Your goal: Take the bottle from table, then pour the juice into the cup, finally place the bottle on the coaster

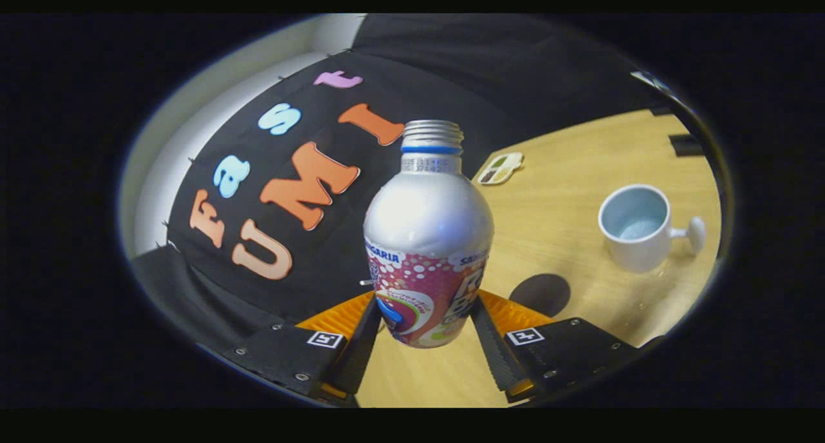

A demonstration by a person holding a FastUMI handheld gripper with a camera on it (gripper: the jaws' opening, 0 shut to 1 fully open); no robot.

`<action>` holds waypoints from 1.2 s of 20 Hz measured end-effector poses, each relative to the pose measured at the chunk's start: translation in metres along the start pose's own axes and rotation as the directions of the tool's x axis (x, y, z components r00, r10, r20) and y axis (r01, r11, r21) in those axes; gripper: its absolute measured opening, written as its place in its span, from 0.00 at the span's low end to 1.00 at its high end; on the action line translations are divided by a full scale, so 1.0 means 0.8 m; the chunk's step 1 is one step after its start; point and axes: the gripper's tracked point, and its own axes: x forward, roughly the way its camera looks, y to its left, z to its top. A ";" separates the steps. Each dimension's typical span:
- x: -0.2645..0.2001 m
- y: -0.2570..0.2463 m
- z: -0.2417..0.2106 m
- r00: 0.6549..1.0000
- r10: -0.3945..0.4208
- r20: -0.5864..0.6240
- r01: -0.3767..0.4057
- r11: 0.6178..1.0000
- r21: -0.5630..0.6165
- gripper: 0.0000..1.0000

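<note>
Bottle [428, 236] sits gripped in the tool [425, 340], both fingers [361, 349] pressing its printed lower body from either side; cap off, threaded neck bare, blue ring below it. Bottle's base is lifted clear of the desk [554, 217]. Dark round coaster [540, 293] lies on the desk just beyond the right finger. White cup [635, 227] stands further off toward the desk's right edge, handle pointing right. Small flat card [500, 168] lies near the desk's far edge.

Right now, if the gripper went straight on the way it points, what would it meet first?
Nothing new: the gripper is already shut on the bottle. Beyond the bottle lies the booth's black cloth wall, probably next; depth is unclear.
</note>
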 end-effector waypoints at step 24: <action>0.078 -0.108 -0.047 0.960 -0.270 0.078 0.245 0.669 -0.701 0.79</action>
